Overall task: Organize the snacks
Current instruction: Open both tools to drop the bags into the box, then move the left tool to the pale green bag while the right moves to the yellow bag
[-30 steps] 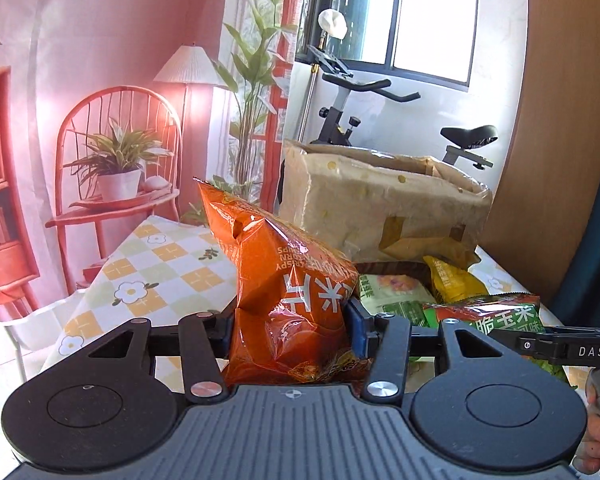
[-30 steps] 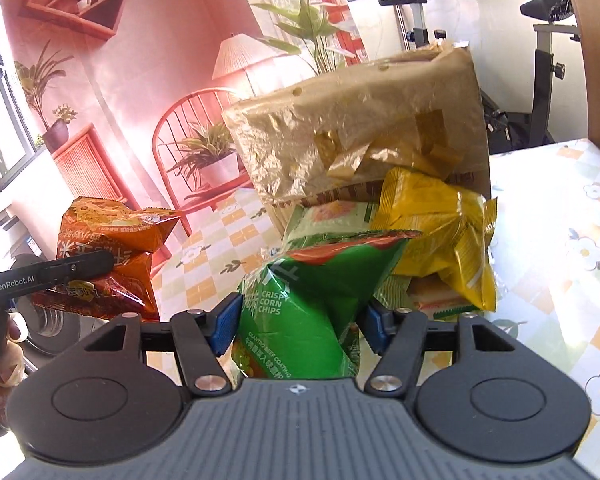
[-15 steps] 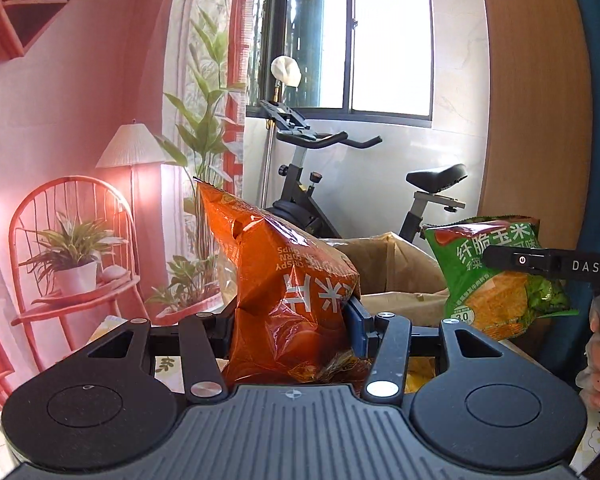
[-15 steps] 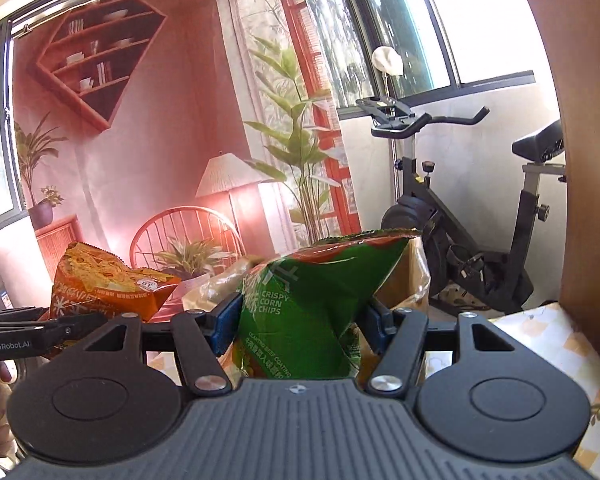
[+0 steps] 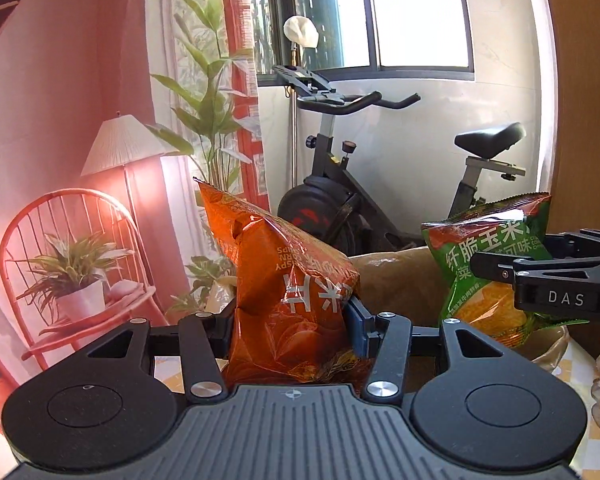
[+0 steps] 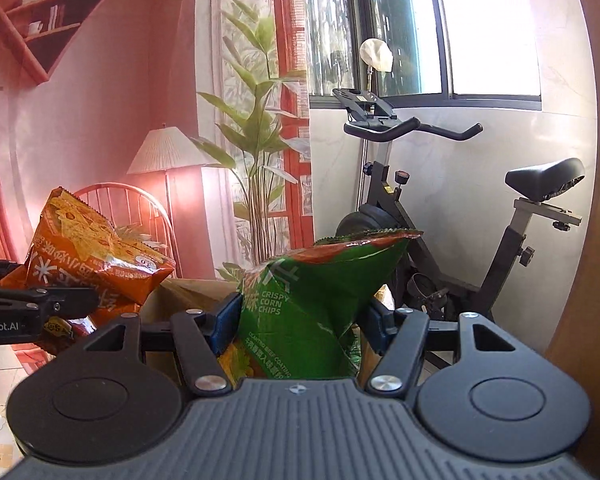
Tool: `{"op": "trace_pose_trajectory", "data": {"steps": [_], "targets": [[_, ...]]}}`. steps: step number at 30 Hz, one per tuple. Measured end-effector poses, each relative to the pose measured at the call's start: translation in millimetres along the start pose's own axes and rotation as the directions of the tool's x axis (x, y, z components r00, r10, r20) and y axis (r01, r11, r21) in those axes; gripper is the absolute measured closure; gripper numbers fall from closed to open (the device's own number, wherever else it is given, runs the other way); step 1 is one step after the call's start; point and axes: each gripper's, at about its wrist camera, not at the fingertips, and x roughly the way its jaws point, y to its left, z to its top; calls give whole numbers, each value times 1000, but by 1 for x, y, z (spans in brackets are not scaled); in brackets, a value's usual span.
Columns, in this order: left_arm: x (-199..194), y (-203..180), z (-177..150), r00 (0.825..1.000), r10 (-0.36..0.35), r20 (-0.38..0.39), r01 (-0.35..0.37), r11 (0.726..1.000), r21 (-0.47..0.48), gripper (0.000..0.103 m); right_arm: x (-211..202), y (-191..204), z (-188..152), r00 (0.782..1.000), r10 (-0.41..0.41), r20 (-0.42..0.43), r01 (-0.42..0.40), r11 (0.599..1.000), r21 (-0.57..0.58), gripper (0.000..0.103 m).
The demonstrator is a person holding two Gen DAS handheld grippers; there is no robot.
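Note:
My left gripper (image 5: 290, 320) is shut on an orange corn chip bag (image 5: 284, 280) and holds it up in the air. My right gripper (image 6: 300, 320) is shut on a green corn chip bag (image 6: 312, 300), also lifted. In the left wrist view the green bag (image 5: 488, 264) hangs at the right in the other gripper. In the right wrist view the orange bag (image 6: 92, 256) shows at the left. The brown paper bag's top (image 5: 400, 276) lies just behind and below both bags; it also shows in the right wrist view (image 6: 188, 292).
An exercise bike (image 5: 364, 184) stands behind by the window. A red chair with a potted plant (image 5: 76, 280) and a floor lamp (image 5: 120, 152) are on the wall backdrop at left. A wooden panel (image 6: 596, 240) is at the right.
Both grippers have risen with their bags, from table level in front of the paper bag to above its top. The table and the other snacks have dropped out of view.

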Motion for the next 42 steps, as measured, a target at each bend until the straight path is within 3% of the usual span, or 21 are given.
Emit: {"op": "trace_pose_trajectory", "data": {"steps": [3, 5, 8, 18, 22, 27, 34, 42], "targets": [[16, -2, -5, 999, 23, -33, -22, 1000, 15, 45, 21, -5, -10, 998, 4, -60, -2, 1000, 27, 37], [23, -3, -8, 998, 38, -45, -37, 999, 22, 34, 30, -8, -15, 995, 20, -93, -17, 999, 31, 37], [22, 0, -13, 999, 6, -39, -5, 1000, 13, 20, 35, -12, -22, 992, 21, -126, -17, 999, 37, 19], [-23, 6, -24, 1000, -13, 16, 14, 998, -63, 11, -13, -20, -25, 998, 49, -34, -46, 997, 65, 0], [-49, 12, -38, 997, -46, 63, 53, 992, -118, 10, -36, -27, -32, 997, 77, 23, -79, 990, 118, 0], [-76, 12, -59, 996, -35, 86, 47, 988, -145, 6, -64, -32, -45, 991, 89, 102, -101, 988, 119, 0], [-101, 2, -84, 995, 65, 72, -56, 992, -110, 5, -93, -22, -69, 983, 163, 83, -167, 985, 47, 0], [-103, 20, -114, 999, -43, 6, 43, 964, -262, 5, -105, -12, -101, 989, 150, -5, -149, 985, 81, 0]]}}
